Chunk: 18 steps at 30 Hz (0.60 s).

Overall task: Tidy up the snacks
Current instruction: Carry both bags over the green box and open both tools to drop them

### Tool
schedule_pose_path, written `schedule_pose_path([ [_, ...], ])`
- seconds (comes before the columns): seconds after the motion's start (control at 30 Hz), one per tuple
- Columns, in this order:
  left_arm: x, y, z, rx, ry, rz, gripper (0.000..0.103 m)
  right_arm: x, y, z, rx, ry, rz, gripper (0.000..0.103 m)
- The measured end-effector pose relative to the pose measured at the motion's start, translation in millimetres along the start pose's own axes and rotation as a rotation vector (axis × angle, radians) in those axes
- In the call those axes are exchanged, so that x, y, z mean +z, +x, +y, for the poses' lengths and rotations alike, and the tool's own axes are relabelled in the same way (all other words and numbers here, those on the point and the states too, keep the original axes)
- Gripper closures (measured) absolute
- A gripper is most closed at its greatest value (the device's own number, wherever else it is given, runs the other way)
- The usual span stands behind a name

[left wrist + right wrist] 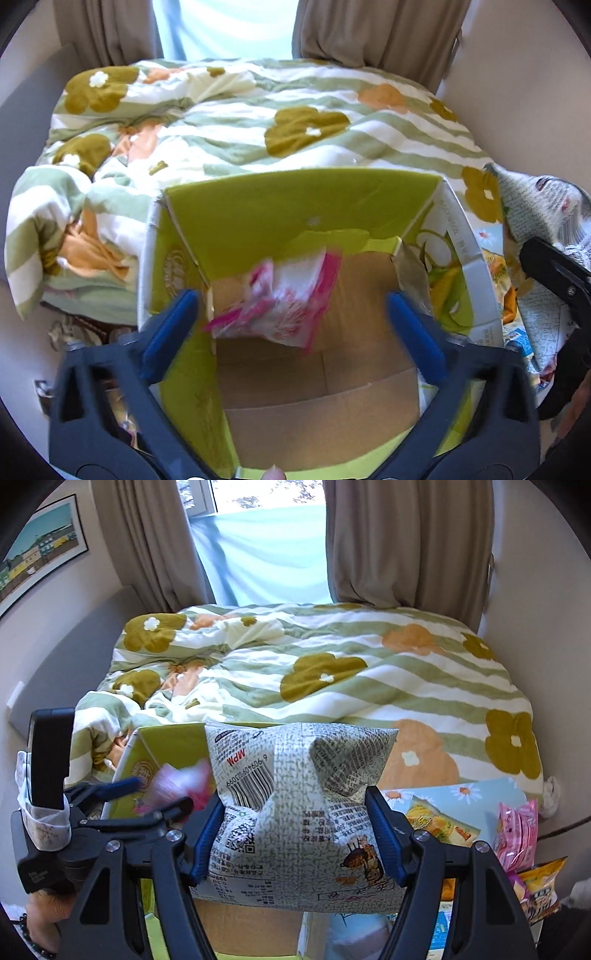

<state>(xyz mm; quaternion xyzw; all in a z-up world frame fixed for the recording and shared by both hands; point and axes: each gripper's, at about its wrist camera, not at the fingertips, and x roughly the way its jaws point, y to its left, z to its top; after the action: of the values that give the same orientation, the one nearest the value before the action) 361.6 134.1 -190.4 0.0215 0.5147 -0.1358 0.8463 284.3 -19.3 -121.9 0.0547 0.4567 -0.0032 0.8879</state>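
An open cardboard box [258, 218] with lime-green flaps stands in front of the bed. My left gripper [291, 297] hangs above its mouth, jaws open wide. A blurred pink-and-white snack packet [295, 317] is loose between the blue fingers [173, 325], touching neither, over the brown box floor. In the right wrist view my right gripper [295, 797] is shut on a puffy white bag [295, 760] with grey-green print and a barcode, just right of the box [166, 746]. The left gripper [155, 797] and pink packet [177, 779] show at left there.
A bed with a green-striped floral duvet [332, 686] fills the space behind the box, with curtains and a window beyond. More snack packets lie at the right: a pink one [517, 834], a yellow one [443, 823], an orange one [543, 890]. A hand with a bead bracelet [33, 938] shows at lower left.
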Motion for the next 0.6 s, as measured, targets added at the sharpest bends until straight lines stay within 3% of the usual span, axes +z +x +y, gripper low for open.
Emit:
schedule_pose_path([
  [0.17, -11.1, -13.7, 14.2, -0.028, -0.030, 0.002, 0.000, -0.8, 6.3, 6.1, -0.009, -0.013, 0.015, 0.036],
  [0.5, -29.4, -61.0, 35.3, 0.045, -0.063, -0.039, 0.000, 10.4, 9.8, 37.3, 0.067, -0.123, -0.061, 0.034],
  [0.6, -32.4, -67.5, 40.9, 0.056, -0.071, -0.044, 0.000, 13.2, 24.8, 47.4, 0.085, -0.145, -0.045, 0.034],
])
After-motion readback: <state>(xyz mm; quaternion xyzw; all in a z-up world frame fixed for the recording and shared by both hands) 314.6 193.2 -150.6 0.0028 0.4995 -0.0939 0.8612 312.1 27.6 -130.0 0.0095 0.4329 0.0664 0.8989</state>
